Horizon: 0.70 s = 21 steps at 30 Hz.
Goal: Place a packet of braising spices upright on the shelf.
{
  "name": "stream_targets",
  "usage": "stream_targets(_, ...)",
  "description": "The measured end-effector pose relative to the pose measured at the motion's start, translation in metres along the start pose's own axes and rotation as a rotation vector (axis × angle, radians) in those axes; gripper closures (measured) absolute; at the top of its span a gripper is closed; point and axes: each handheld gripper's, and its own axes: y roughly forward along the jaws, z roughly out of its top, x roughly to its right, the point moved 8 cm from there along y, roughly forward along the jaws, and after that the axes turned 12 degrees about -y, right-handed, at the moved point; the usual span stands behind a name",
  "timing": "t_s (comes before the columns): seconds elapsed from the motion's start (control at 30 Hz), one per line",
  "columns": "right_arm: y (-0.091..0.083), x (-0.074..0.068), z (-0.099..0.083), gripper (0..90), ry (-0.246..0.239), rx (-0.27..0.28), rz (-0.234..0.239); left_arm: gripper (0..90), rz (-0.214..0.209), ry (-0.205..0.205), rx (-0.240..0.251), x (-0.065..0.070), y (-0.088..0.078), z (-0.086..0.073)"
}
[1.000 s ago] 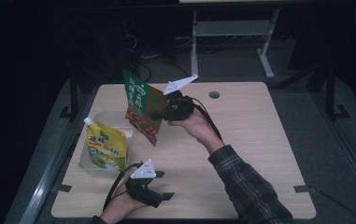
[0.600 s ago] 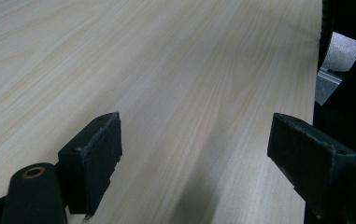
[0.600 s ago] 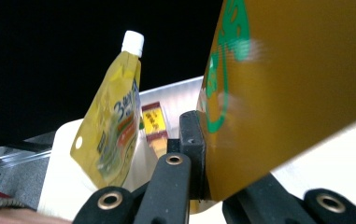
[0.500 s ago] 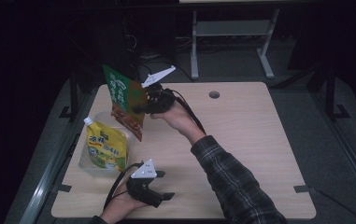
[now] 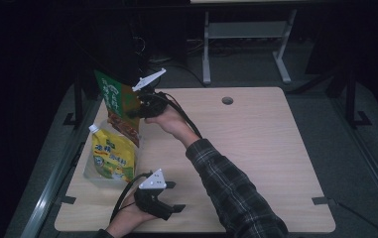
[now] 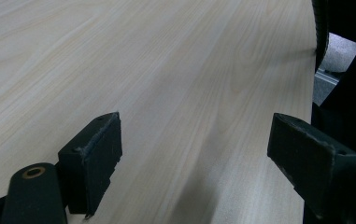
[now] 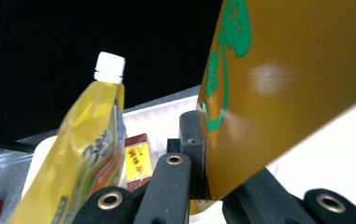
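One green packet (image 5: 118, 106) clamped in right gripper (image 5: 138, 110), aloft

green packet (image 7: 288, 88): cut off top, right | print: unreadable

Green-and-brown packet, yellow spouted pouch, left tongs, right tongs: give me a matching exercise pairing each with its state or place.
Things:
1. green-and-brown packet
2. yellow spouted pouch
3. left tongs
4. right tongs

States:
A. open, near the table's front edge
B. lying in a white tray at the table's left
C. held up above the table
D. shut on the packet

Pairs: 1-C, 2-B, 3-A, 4-D
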Motion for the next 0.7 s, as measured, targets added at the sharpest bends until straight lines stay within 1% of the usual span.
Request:
stream_targets(0.17,0.013,0.003,-0.006,89.8,0.013,-0.02,0.003,17.2,0.0,0.0,0.006,0.0,0.0,0.0)
stream_targets(0.27,0.02,0.005,-0.01,89.8,0.008,-0.025,0.006,17.2,0.002,0.002,0.003,0.0,0.0,0.0)
stream_targets(0.3,0.022,0.005,-0.011,89.8,0.015,-0.028,0.007,17.2,0.002,0.004,0.003,0.0,0.0,0.0)
stream_targets(0.37,0.024,0.005,-0.012,89.8,0.015,-0.03,0.011,17.2,0.002,0.005,0.003,0.0,0.0,0.0)
stream_targets(0.4,0.028,0.005,-0.014,89.8,0.015,-0.037,0.01,17.2,0.002,0.004,0.001,0.0,0.0,0.0)
stream_targets(0.43,0.029,0.005,-0.015,89.8,0.018,-0.041,0.011,17.2,0.003,-0.001,0.0,0.0,0.0,0.0)
stream_targets(0.5,0.032,0.005,-0.018,89.8,0.024,-0.044,0.015,17.2,0.001,0.003,-0.001,0.0,0.0,0.0)
stream_targets(0.53,0.033,0.006,-0.019,89.8,0.022,-0.048,0.013,17.2,0.001,0.009,-0.002,0.0,0.0,0.0)
stream_targets(0.63,0.036,0.005,-0.023,89.7,0.018,-0.059,0.014,17.2,0.0,0.008,-0.002,0.0,0.0,0.0)
stream_targets(0.67,0.04,0.004,-0.026,89.7,0.016,-0.067,0.016,17.2,0.001,0.007,-0.002,0.0,0.0,0.0)
stream_targets(0.7,0.041,0.004,-0.027,89.7,0.018,-0.072,0.02,17.2,0.002,0.014,-0.002,-0.001,0.0,0.0)
